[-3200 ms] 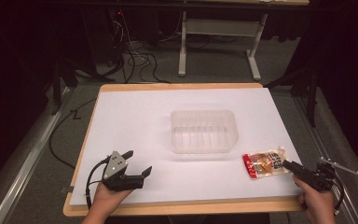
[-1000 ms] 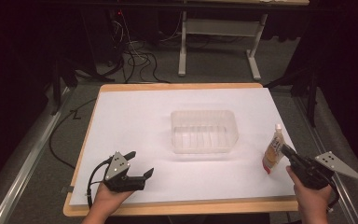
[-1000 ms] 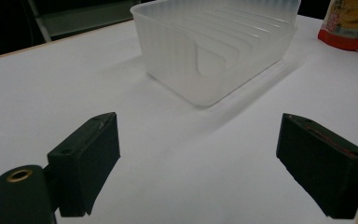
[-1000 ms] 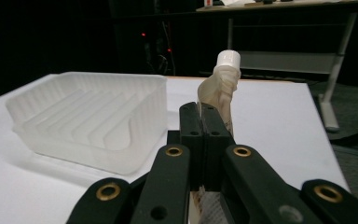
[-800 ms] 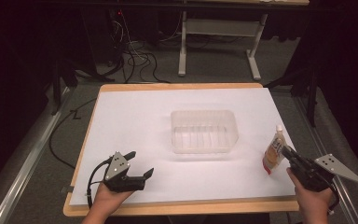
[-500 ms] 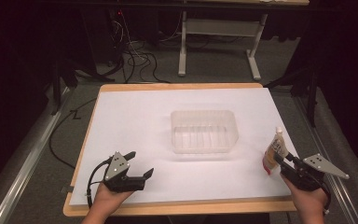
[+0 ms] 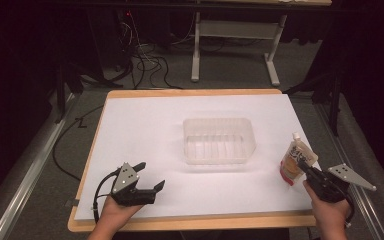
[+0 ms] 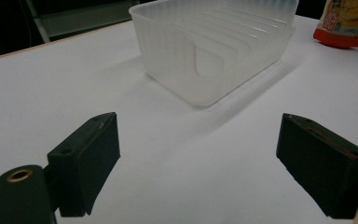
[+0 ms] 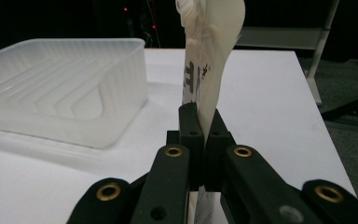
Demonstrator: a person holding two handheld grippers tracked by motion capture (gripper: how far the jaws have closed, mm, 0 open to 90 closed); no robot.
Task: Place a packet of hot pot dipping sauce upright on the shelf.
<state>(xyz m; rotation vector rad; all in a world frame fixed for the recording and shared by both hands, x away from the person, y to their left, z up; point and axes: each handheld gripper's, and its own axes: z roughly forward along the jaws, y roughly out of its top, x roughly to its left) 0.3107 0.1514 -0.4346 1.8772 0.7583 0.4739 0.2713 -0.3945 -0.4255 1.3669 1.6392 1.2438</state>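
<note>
A spouted snack pouch [image 7: 294, 161], white with orange and red print, stands upright near the table's right edge. My right gripper [image 7: 303, 166] is shut on its lower edge. In the right gripper view the jaws pinch the thin pouch [image 9: 213, 56] between them, gripper [image 9: 204, 125]; they have just been closing on it. A clear ribbed plastic container [image 7: 219, 140] sits mid-table, empty. My left gripper [image 7: 150, 175] rests at the front left, open and holding nothing. Its own view has the container [image 8: 214, 51] ahead of the gripper [image 8: 199, 163] and the pouch [image 8: 347, 23] far right.
The white board [image 7: 145, 130] lies on a wooden tabletop. On the dark floor behind it are cables [image 7: 145, 60] and a white desk frame [image 7: 235, 45]. A metal rail [image 7: 25, 175] runs along the left.
The pouch lay flat by the right gripper at first; it now stands upright in the jaws. Over the last second the right hand shifted slightly and rolled. The left gripper stayed still.
</note>
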